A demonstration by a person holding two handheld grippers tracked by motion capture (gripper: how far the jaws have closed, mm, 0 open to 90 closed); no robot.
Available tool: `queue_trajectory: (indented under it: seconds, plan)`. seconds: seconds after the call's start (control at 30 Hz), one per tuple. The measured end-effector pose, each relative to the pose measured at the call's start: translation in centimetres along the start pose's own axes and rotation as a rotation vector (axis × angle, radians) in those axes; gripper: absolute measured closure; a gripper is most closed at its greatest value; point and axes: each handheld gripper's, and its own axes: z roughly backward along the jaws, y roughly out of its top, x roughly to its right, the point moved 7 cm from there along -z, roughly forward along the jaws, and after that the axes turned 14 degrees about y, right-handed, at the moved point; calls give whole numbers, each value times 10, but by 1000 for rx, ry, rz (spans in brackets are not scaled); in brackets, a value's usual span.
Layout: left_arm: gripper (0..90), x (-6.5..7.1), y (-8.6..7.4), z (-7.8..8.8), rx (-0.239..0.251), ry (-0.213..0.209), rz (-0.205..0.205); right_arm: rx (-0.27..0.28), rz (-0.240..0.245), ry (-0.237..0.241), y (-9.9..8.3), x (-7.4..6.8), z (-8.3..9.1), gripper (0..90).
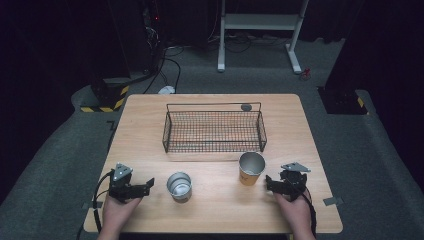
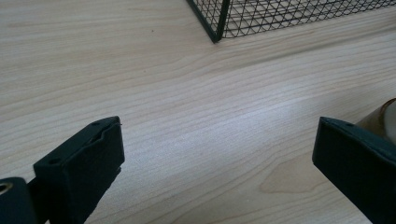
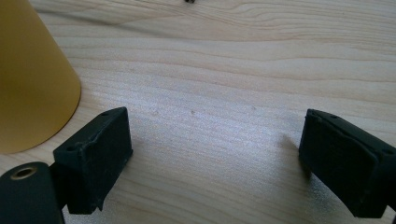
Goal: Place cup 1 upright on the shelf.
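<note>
Small silver metal cup [image 1: 179, 185] and tall yellow paper cup [image 1: 251, 168] upright near table's [image 1: 210, 215] front edge; left gripper [image 1: 148, 184] and right gripper [image 1: 268, 183] beside them, jaws apart, empty.

L gripper [image 1: 148, 185] & R gripper [image 1: 269, 183]: fingers wide apart, nothing between.

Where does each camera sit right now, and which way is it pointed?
High view: above the person's side, looking forward and down on the table; both forearms, left tool and right tool show.
Left gripper view: on the left tool, low over the wood, facing the wire basket; open black jaws rise below.
Right gripper view: on the right tool, beside the yellow cup; open jaws.
Shared: high and left gripper views both show the basket.
</note>
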Motion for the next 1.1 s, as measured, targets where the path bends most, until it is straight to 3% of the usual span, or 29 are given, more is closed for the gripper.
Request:
queue_trajectory:
  seconds: [0.63, 1.1]
  plan:
    - [6, 2, 13, 18, 57, -27, -7, 0, 0, 0, 0, 0, 0, 89]
    - [5, 16, 25, 35, 120, -86, -32, 1, 0, -1, 0, 0, 0, 89]
